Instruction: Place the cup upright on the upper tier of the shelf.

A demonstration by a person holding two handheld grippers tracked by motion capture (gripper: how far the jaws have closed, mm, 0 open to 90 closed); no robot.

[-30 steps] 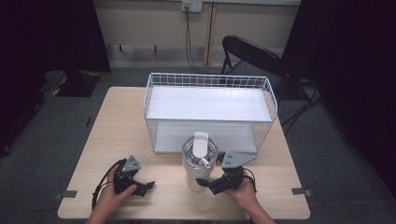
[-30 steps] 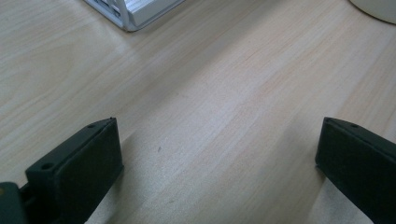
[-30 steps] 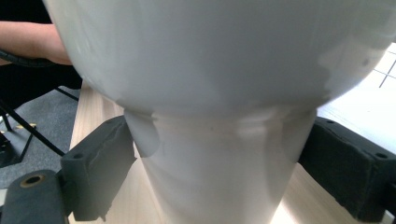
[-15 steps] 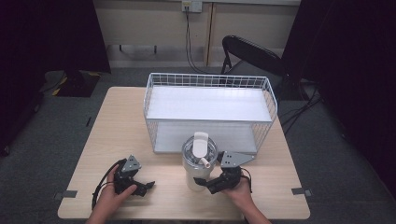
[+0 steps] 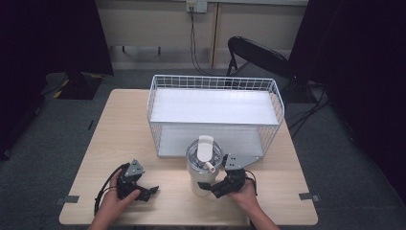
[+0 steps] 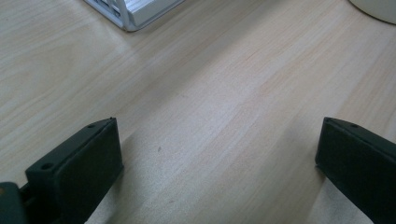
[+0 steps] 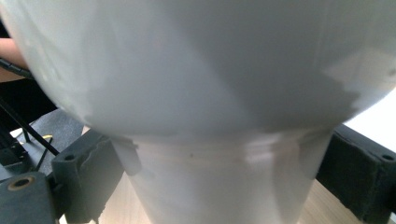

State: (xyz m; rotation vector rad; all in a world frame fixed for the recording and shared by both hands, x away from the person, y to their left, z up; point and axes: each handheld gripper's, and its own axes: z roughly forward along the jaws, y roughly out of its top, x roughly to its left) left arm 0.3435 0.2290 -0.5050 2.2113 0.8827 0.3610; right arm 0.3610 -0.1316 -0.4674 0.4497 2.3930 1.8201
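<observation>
A white tumbler (image 5: pixel 203 163) with a clear lid stands upright on the wooden table (image 5: pixel 119 129), just in front of the wire basket. My right gripper (image 5: pixel 210 188) is low at its right side, open. In the right gripper view the tumbler (image 7: pixel 210 93) looms close, and the two jaws of my right gripper (image 7: pixel 224 177) stand on either side of its narrow base, near or at its wall. My left gripper (image 5: pixel 146 194) rests near the table's front left, open. Bare wood lies between the jaws of my left gripper (image 6: pixel 219 154).
A white wire basket (image 5: pixel 215 79) with a shelf inside takes up the table's far middle. Its near corner (image 6: pixel 126 14) shows ahead of the left gripper. A black chair (image 5: pixel 258 52) stands behind the table. Open tabletop lies at the left.
The right gripper has edged slightly in toward the tumbler's base. The left gripper and the tumbler have stayed put.
</observation>
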